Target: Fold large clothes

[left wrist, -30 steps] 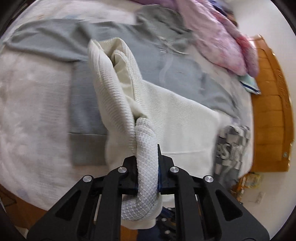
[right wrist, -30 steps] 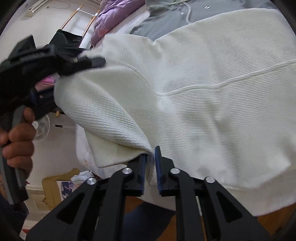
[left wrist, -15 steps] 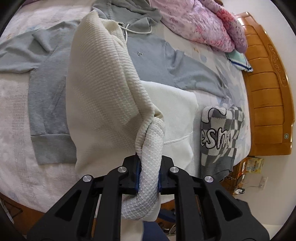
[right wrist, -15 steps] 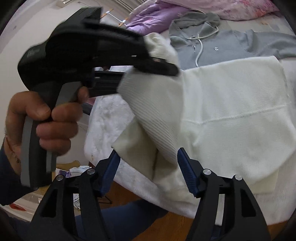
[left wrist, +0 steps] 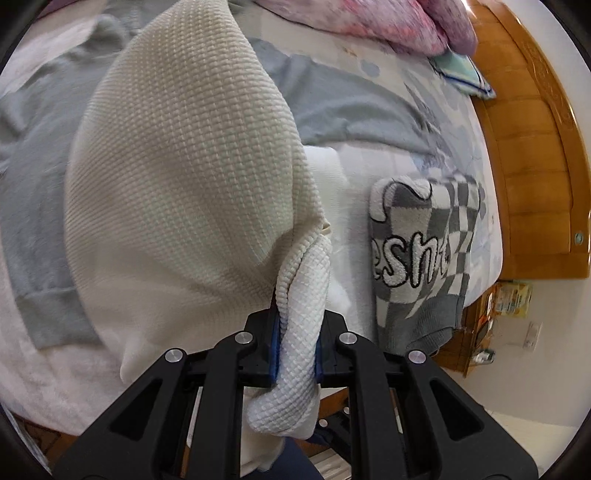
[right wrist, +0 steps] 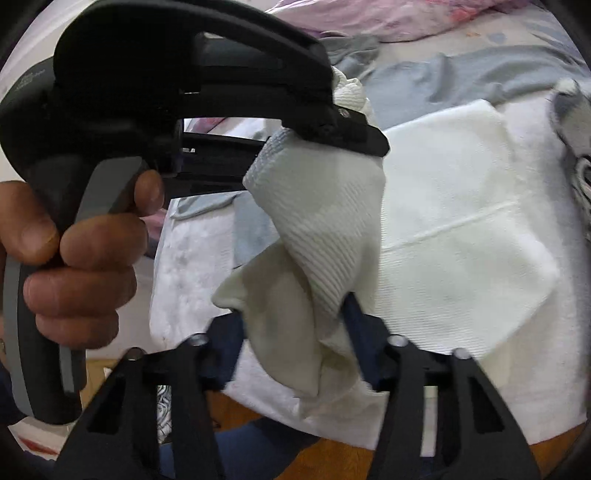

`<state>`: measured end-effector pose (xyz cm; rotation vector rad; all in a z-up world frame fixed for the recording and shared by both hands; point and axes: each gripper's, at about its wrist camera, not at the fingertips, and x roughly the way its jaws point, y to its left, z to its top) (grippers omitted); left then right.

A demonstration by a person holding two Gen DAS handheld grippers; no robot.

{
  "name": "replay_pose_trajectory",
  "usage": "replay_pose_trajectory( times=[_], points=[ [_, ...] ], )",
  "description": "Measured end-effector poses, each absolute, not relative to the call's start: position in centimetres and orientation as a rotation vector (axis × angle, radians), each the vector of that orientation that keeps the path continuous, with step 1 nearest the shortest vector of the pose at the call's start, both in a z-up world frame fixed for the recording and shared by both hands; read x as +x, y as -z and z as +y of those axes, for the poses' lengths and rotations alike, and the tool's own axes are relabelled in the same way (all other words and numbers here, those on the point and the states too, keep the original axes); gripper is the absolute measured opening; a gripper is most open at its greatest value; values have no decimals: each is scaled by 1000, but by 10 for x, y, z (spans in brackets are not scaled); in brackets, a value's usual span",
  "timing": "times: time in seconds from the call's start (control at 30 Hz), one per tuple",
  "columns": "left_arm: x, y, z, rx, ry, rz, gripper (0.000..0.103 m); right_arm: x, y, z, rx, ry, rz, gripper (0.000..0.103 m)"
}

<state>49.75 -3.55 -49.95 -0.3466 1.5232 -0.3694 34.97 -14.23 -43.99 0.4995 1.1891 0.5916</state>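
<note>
Cream waffle-knit garment lies partly on bed, one edge lifted for folding. Left gripper clamps bunched cuff. Right gripper jaws closing around hanging fold, pads not yet pressing.

Colours here are pretty muted. The big waffle-knit sweater is cream, with a whiter cuff pinched in the left gripper, which is black with blue pads. Under it lies a plain light grey hoodie on a white bedspread. To the right there's a grey-and-white checkered knit with white fuzzy lettering outlined in black. On the far side, a pink mottled blanket. The headboard is orange-brown wood. The right gripper is black too, with dark blue pads.
</note>
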Motion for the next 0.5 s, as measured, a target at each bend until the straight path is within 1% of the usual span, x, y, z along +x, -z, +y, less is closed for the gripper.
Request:
replay_pose_trajectory(
  times=[0.07,0.17,0.37,0.47,0.5],
  points=[
    [502,507,-56,-325,392,1539,12,351,448,-163,517,-553,1198,23],
    [509,529,-98,-300,440,1578,12,349,467,-193,557,-472,1226,16],
    [514,585,-153,-213,447,1674,13,346,522,-237,621,-298,1337,14],
    [518,607,-165,-176,424,1707,15,345,547,-245,683,-225,1395,14],
    [521,611,-169,-152,427,1712,17,346,555,-246,701,-203,1406,15]
  ],
)
